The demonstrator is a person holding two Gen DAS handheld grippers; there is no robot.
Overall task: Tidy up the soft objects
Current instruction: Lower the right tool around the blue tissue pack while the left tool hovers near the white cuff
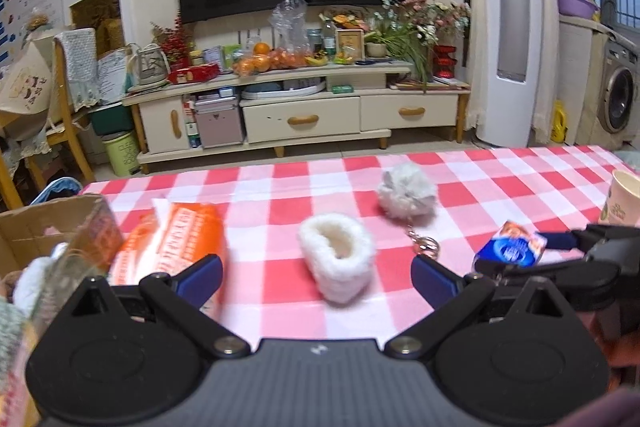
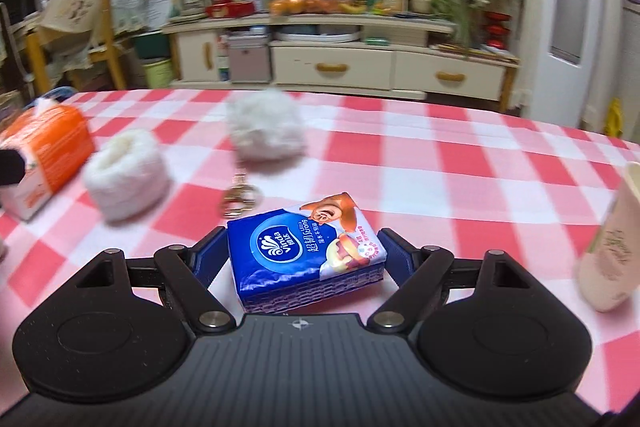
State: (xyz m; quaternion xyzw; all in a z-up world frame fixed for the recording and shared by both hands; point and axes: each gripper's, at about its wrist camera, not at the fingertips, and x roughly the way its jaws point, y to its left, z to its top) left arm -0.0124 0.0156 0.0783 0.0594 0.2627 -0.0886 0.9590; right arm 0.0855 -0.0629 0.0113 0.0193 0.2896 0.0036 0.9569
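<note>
Far left a cardboard box (image 1: 48, 227) waiting as the likely bin, orange tissue pack (image 1: 176, 247) beside it, left gripper (image 1: 316, 275) spread wide toward the fluffy cuff (image 1: 336, 263) mid-frame, right gripper (image 2: 304, 255) pinching the blue tissue pack (image 2: 304, 255) lower centre, presumably for boxing.

Both views are lit by soft, warm indoor light, and only faint shadows are cast on the checked tablecloth (image 2: 440, 163). Straight lines are bent by fisheye distortion towards the edges. Motion blur is seen throughout, strongest in the right wrist view, where the background is smeared.
</note>
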